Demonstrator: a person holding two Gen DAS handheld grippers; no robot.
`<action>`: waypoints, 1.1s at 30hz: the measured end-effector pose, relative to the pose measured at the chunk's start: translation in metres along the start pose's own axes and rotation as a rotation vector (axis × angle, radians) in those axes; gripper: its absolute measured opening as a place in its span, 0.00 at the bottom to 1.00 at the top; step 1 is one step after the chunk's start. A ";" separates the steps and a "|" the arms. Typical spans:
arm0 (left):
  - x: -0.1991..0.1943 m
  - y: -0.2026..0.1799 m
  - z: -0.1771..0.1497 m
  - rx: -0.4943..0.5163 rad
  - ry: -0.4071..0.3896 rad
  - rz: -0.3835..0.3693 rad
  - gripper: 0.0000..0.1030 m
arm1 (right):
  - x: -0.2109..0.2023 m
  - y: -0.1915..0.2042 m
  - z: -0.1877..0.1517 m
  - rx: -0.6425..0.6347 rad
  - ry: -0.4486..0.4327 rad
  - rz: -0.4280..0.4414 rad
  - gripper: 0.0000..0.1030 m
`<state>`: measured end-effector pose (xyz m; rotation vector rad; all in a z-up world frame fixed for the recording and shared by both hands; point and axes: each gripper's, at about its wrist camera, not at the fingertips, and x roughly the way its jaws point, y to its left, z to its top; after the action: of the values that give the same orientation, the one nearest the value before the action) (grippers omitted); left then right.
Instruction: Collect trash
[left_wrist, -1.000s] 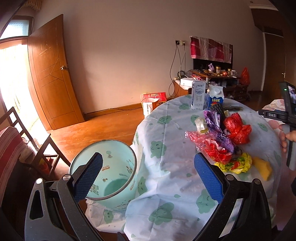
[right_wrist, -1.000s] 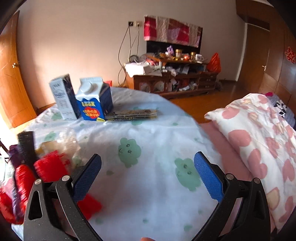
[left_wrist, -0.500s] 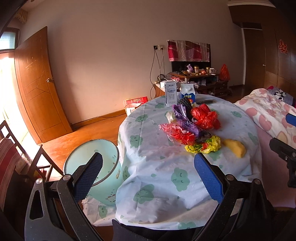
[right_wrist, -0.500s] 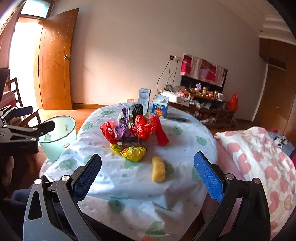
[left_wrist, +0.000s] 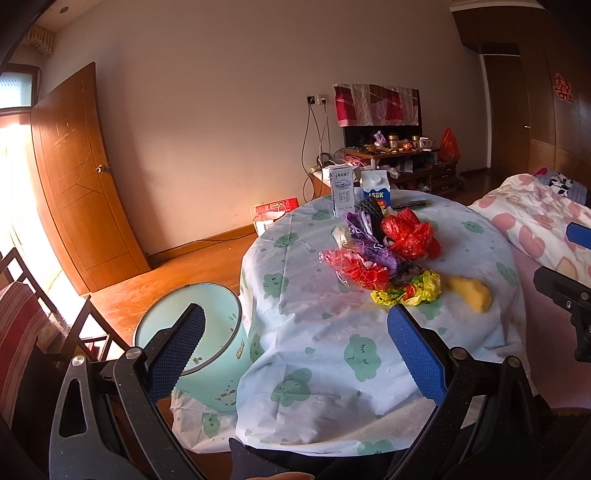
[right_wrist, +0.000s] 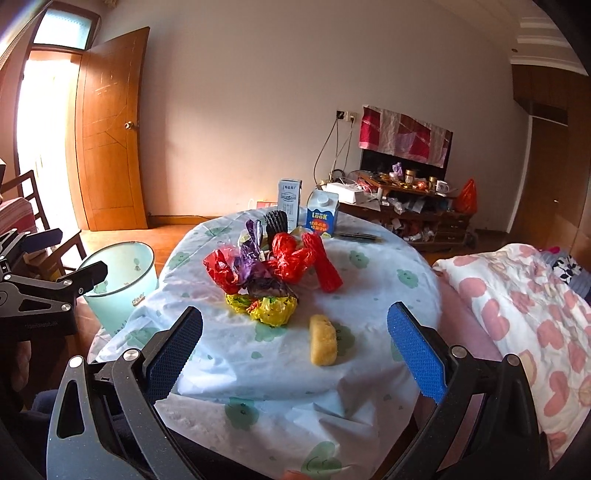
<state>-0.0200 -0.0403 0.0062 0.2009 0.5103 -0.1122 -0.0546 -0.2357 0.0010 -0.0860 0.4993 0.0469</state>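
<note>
A heap of crumpled wrappers lies mid-table: red bags (left_wrist: 408, 232) (right_wrist: 291, 254), a purple wrapper (left_wrist: 369, 243) (right_wrist: 253, 258), a yellow-green wrapper (left_wrist: 413, 291) (right_wrist: 269, 306). A yellow sponge-like piece (left_wrist: 471, 291) (right_wrist: 323, 339) sits nearest. A pale green bin (left_wrist: 201, 332) (right_wrist: 123, 273) stands on the floor left of the table. My left gripper (left_wrist: 295, 347) hangs open before the table's near edge, nothing between its fingers. My right gripper (right_wrist: 295, 347) is open too, held back from the table, empty.
Two cartons (left_wrist: 341, 192) (right_wrist: 323, 218) and a black ribbed item (right_wrist: 277, 221) stand at the table's far side. A floral-quilted bed (right_wrist: 517, 295) lies right. A wooden chair (left_wrist: 40, 302) is left of the bin, beyond it an open door (left_wrist: 77, 177). A cluttered cabinet (right_wrist: 406, 206) lines the back wall.
Both grippers have pulled back from the table, so the whole tabletop and bin now show. In the last half second the views barely shifted. Both stay open and empty.
</note>
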 end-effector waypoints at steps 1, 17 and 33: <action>0.000 0.000 0.000 -0.002 0.003 -0.003 0.94 | -0.001 -0.001 0.001 0.001 -0.001 0.000 0.96; 0.009 0.006 -0.003 -0.024 0.032 -0.004 0.94 | 0.001 -0.008 0.006 0.006 0.019 0.005 0.96; 0.005 0.010 0.000 -0.043 0.015 -0.011 0.94 | 0.002 -0.006 0.005 0.004 0.017 0.003 0.96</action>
<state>-0.0145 -0.0307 0.0052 0.1571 0.5287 -0.1105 -0.0499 -0.2416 0.0043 -0.0821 0.5169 0.0486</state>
